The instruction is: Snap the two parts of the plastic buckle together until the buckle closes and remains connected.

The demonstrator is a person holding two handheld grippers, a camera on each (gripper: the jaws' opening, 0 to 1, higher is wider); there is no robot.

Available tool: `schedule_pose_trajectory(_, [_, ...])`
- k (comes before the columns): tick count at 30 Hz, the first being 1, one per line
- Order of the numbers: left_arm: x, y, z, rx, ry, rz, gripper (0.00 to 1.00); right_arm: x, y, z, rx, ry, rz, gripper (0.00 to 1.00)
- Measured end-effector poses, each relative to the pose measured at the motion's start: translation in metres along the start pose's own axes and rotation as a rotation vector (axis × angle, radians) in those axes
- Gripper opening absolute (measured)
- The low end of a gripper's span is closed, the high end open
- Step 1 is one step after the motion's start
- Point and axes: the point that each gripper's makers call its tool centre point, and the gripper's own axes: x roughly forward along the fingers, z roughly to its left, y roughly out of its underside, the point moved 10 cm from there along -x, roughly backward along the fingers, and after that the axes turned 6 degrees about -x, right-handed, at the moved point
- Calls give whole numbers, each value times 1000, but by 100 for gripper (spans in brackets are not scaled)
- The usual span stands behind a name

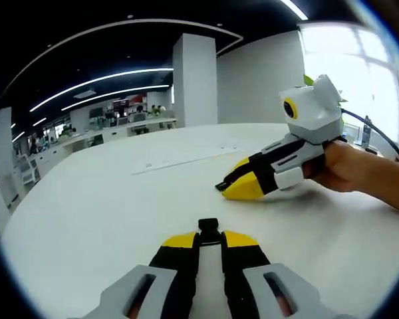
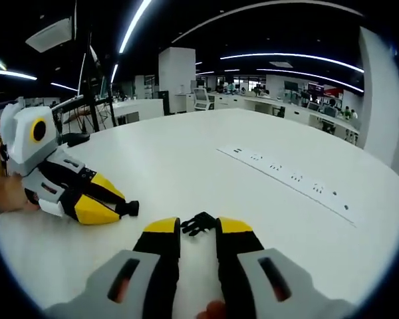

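The table [image 1: 106,199] has a smooth, matt white top with a faint sheen. Both buckle parts [image 1: 208,226] [image 2: 198,224] look like black, slightly glossy moulded plastic. The left gripper [image 1: 209,242] and right gripper [image 2: 198,229] show matt grey plastic shells, black inner faces and smooth yellow tips.
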Motion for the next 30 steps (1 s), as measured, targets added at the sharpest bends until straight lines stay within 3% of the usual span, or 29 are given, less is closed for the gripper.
schedule_pose_trajectory(7, [0,1,-5,8,24,4,12,-28,12,12,11,23,9,22])
schedule_pose_trajectory(13, [-2,2,-9,18,37,8,12,-38,17,2,11,39,6,22])
schedule_pose_trajectory(30, [-10,4,-1,26,103,29,12,-74,31,24,23,65,31,22])
